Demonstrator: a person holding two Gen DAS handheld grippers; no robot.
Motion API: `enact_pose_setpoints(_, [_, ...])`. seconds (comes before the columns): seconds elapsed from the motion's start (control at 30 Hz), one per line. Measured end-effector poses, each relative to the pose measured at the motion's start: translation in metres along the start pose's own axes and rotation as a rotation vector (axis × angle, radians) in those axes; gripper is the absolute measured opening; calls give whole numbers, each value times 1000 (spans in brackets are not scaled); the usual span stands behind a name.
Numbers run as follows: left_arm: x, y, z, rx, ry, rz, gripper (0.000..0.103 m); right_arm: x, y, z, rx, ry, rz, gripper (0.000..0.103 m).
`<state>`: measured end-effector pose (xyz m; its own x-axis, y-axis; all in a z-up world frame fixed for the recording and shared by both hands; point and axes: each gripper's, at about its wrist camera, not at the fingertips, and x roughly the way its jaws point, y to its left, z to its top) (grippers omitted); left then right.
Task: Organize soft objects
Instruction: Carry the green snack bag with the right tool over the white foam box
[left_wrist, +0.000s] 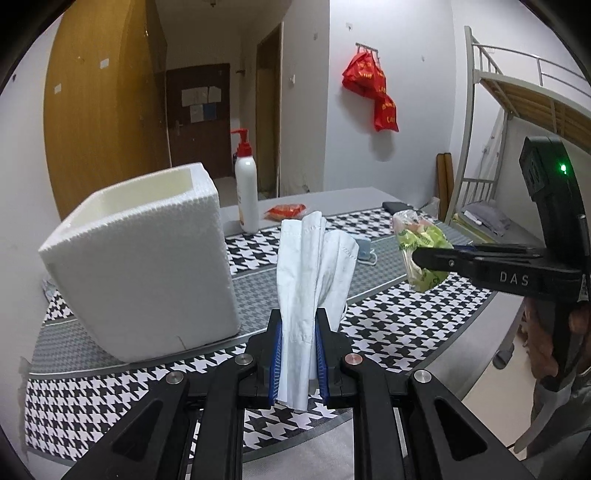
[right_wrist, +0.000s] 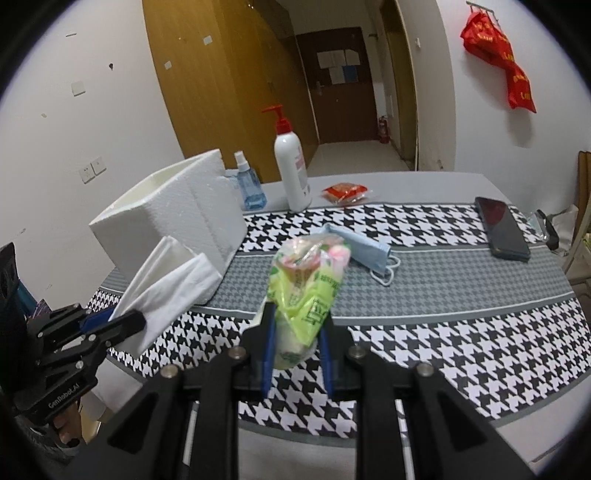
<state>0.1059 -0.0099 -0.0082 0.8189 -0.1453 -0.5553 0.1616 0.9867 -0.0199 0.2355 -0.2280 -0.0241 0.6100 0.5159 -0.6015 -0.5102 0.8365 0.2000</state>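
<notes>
My left gripper (left_wrist: 298, 321) is shut on a folded white tissue (left_wrist: 314, 266) and holds it upright above the houndstooth mat, just right of the white foam box (left_wrist: 147, 258). In the right wrist view the left gripper (right_wrist: 125, 325) and its tissue (right_wrist: 166, 280) are at the left, in front of the foam box (right_wrist: 177, 206). My right gripper (right_wrist: 297, 325) is shut on a green plastic packet (right_wrist: 306, 288) and holds it above the mat. The right gripper (left_wrist: 417, 254) with the packet (left_wrist: 421, 240) also shows in the left wrist view. A blue face mask (right_wrist: 362, 247) lies on the mat behind the packet.
A white pump bottle (right_wrist: 291, 170), a blue spray bottle (right_wrist: 249, 184) and a red snack packet (right_wrist: 345, 192) stand at the table's back. A black phone (right_wrist: 502, 229) lies at the right. A bunk bed (left_wrist: 517, 110) stands beyond the table's right edge.
</notes>
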Motion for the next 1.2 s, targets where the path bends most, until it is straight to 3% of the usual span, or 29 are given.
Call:
enact_pose_setpoints(0.57, [-40, 11, 4, -29, -92, 57, 17, -23, 31, 0, -69, -50, 26, 25])
enact_pose_setpoints(1.2, [-88, 51, 2, -98, -181, 224, 17, -21, 93, 13, -202, -88, 156, 25])
